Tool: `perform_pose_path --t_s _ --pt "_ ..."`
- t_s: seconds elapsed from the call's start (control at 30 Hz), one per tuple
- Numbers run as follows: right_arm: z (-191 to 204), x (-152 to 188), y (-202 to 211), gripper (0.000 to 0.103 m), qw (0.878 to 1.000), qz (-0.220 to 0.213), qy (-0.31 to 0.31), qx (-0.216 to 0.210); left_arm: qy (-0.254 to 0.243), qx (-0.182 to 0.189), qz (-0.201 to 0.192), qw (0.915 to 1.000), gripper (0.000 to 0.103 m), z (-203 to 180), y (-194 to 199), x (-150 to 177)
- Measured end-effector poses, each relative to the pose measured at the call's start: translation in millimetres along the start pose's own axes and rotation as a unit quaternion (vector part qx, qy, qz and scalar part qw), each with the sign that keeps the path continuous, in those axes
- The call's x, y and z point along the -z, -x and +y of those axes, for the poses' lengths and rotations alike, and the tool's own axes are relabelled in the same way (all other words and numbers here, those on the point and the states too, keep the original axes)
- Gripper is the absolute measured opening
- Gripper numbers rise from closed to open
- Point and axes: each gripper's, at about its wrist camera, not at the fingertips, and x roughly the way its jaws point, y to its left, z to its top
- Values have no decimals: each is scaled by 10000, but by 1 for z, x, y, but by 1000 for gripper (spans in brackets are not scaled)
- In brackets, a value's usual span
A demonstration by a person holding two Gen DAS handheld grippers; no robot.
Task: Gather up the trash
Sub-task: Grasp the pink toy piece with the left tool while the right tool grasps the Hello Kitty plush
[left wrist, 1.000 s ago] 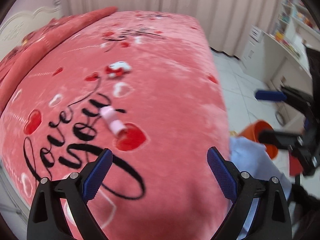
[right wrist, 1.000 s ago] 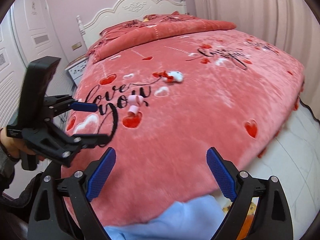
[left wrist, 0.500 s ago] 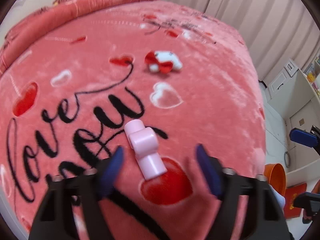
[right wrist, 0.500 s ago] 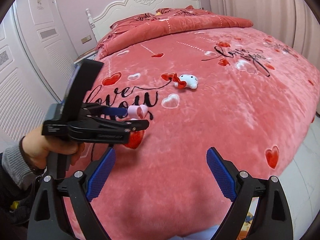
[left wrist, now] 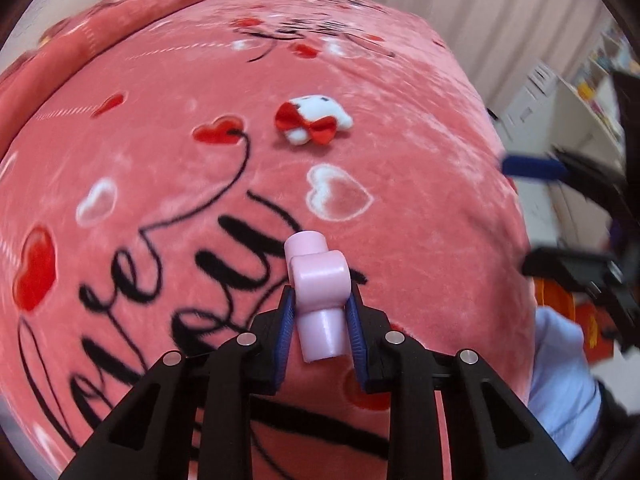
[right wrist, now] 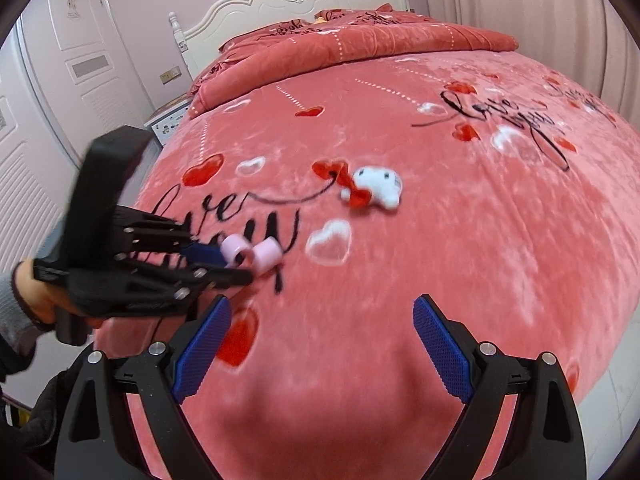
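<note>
Plush coral-pink bedspread fills both views, printed with red and white hearts and black script lettering, and spreads over a bed with a carved white headboard at twelve o'clock in the right wrist view. A folded quilt of the same pink lies across the bed just below the headboard. White panelled wardrobe doors stand at ten o'clock, pale curtains at one to two o'clock. In the left wrist view an orange bin shows blurred at three to four o'clock, off the bed's edge, partly hidden by the right gripper, which reaches in from three o'clock.

A small white plush toy with a red bow lies on the bedspread near the middle of the right wrist view, at about twelve o'clock from the right gripper. That gripper's blue-padded fingers stand wide apart over bare bedspread with nothing between them.

The left gripper, held in a person's hand at eight to nine o'clock in the right wrist view, has its fingers drawn in narrow and clamped on a pale pink plastic pipe-shaped piece. This piece has short tube ends sticking out at angles; the blue pads press on both of its sides. It sits over the black lettering, well apart from the plush toy, which lies at twelve o'clock from it. Whether it touches the bedspread cannot be told.
</note>
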Motion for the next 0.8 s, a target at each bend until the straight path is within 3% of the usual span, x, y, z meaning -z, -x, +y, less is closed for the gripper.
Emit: perform_pose_path --t_s 0.3,0.5,0.6,0.73,0.8 --pt "-8 -56 -57 91 9994 46 284 172 -681 211 84 9974 27 20 -8 -29" --pt "-26 -79 -102 85 9988 240 282 309 -673 380 21 9970 27 35 -16 -39" --pt "-32 -82 -119 77 9986 390 218 278 -658 445 10 9968 27 39 -22 -42" --pt "-38 -83 -136 58 9985 439 171 271 -625 524 -4 9967 27 41 -30 -43" --pt "-40 -83 -141 56 9985 449 154 255 -562 557 -14 9969 27 43 -32 -44"
